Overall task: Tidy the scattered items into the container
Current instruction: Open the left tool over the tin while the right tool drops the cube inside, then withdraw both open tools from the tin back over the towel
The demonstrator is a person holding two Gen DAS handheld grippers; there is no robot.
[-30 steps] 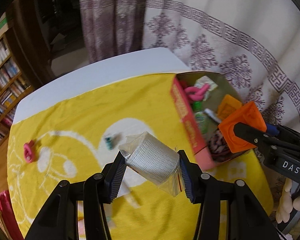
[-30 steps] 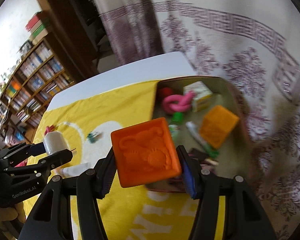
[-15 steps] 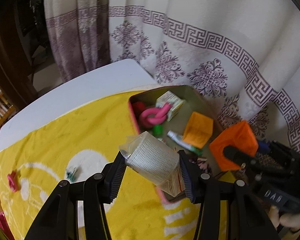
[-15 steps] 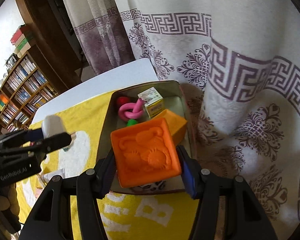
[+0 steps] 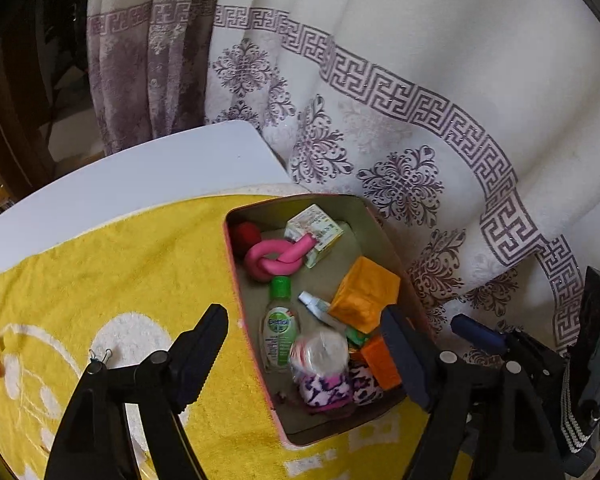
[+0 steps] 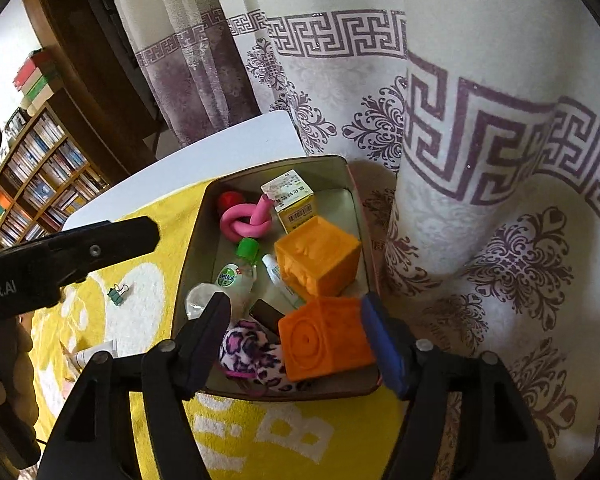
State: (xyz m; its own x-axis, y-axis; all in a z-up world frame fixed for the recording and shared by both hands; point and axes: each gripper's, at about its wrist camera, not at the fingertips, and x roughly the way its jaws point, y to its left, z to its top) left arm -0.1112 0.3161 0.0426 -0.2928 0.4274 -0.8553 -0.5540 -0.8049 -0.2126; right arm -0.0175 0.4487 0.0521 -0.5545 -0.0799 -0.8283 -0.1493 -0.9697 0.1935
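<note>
Dropped from both opening tongs, clear-wrapped white roll and embossed orange cube now lie in the box.

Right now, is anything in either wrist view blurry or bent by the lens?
Left wrist view: the wrapped roll in the box is smeared by motion; the table edge bows and the corners go black. Right wrist view: sharp on the orange cube; the curtain bulges, and the bookshelf leans.
</note>
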